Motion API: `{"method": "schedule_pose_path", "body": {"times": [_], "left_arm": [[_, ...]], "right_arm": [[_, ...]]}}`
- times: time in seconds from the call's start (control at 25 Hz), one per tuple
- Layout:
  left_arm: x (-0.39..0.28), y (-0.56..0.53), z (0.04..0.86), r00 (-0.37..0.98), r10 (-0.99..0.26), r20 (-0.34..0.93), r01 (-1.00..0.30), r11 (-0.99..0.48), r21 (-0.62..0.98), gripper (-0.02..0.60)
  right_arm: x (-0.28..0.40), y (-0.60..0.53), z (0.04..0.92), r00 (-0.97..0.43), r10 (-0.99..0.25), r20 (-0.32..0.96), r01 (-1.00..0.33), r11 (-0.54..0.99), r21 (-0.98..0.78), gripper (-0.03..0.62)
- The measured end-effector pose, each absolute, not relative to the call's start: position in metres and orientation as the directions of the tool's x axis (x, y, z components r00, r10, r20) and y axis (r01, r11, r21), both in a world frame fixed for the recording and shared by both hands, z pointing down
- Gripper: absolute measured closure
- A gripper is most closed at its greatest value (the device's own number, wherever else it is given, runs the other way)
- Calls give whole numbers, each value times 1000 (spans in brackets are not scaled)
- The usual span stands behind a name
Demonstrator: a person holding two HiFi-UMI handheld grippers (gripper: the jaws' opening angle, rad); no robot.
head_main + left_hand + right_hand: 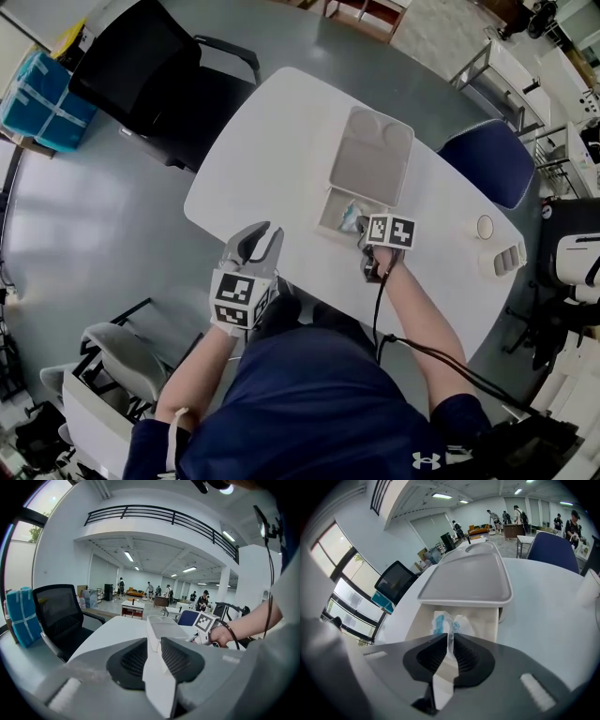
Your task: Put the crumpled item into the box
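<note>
The box sat open in the middle of the bench, its lid laid back toward the far edge. Bare surface ran left of it to the rounded corner. The crumpled item lay in the box's near end, one fold standing between the slightly parted jaws of the right claw. The left claw hovered by the near edge, jaws narrowly apart and empty.

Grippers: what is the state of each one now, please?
Left gripper: open, empty.
Right gripper: crumpled item between its jaws over the box; grip cannot be told.
</note>
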State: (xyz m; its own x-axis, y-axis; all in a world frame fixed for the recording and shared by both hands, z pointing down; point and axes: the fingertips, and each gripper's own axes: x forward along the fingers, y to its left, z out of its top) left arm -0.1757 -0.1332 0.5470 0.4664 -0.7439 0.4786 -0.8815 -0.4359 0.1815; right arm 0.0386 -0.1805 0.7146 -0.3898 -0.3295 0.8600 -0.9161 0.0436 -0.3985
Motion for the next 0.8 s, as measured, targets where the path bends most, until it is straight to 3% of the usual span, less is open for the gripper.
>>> {"method": "schedule_pose_path", "body": {"times": [0.12,0.44,0.6,0.8], "left_arm": [[-177,-133,547,470,-744,475,-880,-439,184,479],[-163,-138,538,498,-739,453,-863,-475,172,479],[-154,-145,525,508,-748,427,-856,-493,155,479],[-141,-158,492,519,-771,369,-849,-513,122,479]], "right_arm": [[35,-182,710,-395,-345,852,-915,60,-400,515],[41,-184,672,-414,-441,797,-902,80,-424,494],[50,-193,622,-435,-565,701,-890,154,-429,496],[74,-201,534,-407,-744,530,-913,305,-272,515]]}}
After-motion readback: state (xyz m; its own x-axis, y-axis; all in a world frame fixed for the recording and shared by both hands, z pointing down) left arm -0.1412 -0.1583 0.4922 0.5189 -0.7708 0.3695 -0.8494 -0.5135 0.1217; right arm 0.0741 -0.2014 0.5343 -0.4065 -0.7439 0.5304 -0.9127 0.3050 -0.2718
